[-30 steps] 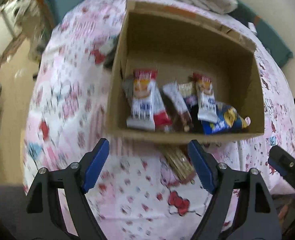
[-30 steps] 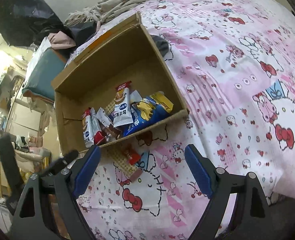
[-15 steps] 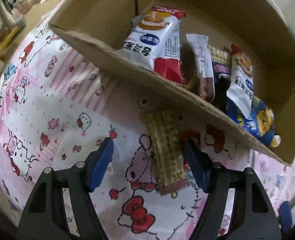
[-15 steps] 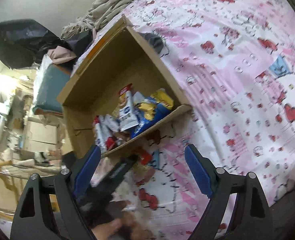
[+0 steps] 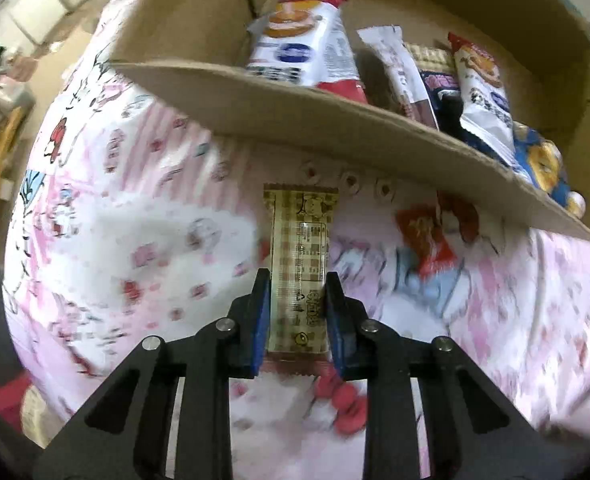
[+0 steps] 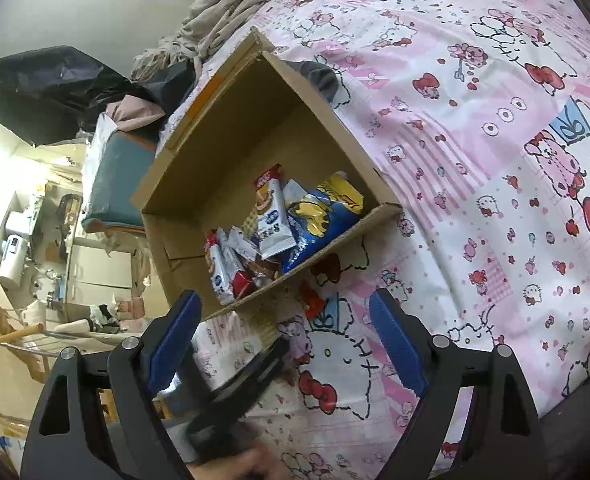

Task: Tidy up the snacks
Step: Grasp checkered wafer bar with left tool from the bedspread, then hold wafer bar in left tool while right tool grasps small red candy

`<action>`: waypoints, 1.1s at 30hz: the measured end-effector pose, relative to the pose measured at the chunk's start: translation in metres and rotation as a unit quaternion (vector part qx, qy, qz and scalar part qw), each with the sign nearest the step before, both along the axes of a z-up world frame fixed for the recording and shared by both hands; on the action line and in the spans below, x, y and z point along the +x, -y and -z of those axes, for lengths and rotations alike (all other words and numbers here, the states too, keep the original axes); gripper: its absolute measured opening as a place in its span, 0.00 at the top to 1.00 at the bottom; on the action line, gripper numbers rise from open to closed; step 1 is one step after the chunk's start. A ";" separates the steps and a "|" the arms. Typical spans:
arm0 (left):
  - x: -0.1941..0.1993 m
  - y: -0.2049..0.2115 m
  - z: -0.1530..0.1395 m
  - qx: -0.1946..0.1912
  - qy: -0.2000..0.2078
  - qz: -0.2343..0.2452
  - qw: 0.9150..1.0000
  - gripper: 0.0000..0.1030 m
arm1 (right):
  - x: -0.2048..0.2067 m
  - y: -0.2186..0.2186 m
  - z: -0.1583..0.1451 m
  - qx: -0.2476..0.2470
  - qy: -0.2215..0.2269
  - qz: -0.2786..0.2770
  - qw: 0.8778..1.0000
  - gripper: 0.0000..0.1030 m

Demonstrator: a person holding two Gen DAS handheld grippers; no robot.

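Pinching tan wafer bar (image 5: pixel 298 256), left gripper (image 5: pixel 297 284) beside cardboard box (image 5: pixel 335 120).

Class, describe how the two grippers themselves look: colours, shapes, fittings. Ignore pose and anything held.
Both the left gripper and right gripper have matte black angular linkage arms with triangular cut-outs, round silver pivot bolts, and flat blue pads lining the jaws. No cables, markings or sleeves show.
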State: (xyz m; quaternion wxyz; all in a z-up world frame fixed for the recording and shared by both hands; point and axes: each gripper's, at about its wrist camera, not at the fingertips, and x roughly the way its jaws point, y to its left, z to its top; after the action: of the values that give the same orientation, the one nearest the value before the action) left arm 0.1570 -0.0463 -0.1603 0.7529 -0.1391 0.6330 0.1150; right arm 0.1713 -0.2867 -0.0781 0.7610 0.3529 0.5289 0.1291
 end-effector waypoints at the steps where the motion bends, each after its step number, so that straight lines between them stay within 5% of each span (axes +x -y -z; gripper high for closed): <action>1: -0.005 -0.008 -0.011 -0.007 0.004 0.009 1.000 0.79 | 0.000 -0.001 0.002 -0.002 -0.003 -0.002 1.000 0.14; 6: -0.027 -0.036 -0.056 0.007 0.012 0.084 0.996 0.79 | 0.002 -0.019 0.013 -0.023 -0.017 -0.032 0.999 0.14; 11: -0.032 -0.058 -0.068 0.021 0.021 0.097 0.995 0.79 | 0.006 -0.052 0.028 -0.098 -0.020 -0.086 0.991 0.14; 17: -0.034 -0.083 -0.067 -0.027 0.031 0.058 0.997 0.79 | 0.011 -0.121 0.043 -0.224 0.020 -0.230 0.947 0.29; 21: -0.033 -0.082 -0.069 -0.015 0.036 0.059 0.997 0.79 | 0.020 -0.147 0.066 -0.285 0.028 -0.260 0.922 0.35; 26: -0.033 -0.079 -0.068 -0.021 0.035 0.065 0.997 0.79 | 0.034 -0.159 0.089 -0.320 0.026 -0.265 0.909 0.43; 27: -0.033 -0.077 -0.068 -0.019 0.037 0.068 0.997 0.79 | 0.037 -0.160 0.093 -0.319 0.024 -0.267 0.909 0.57; 28: -0.032 -0.076 -0.069 -0.017 0.039 0.071 0.997 0.79 | 0.038 -0.161 0.097 -0.317 0.020 -0.272 0.908 0.81; 33: -0.032 -0.077 -0.065 -0.019 0.034 0.065 0.997 0.79 | 0.020 -0.155 0.087 -0.278 0.009 -0.291 0.915 0.83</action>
State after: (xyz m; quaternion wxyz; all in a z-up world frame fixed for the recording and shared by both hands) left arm 0.1255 0.0306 -0.0953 0.7767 -0.1160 0.6172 0.0487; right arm 0.1910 -0.1312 -0.1651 0.7618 -0.0437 0.6160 0.1959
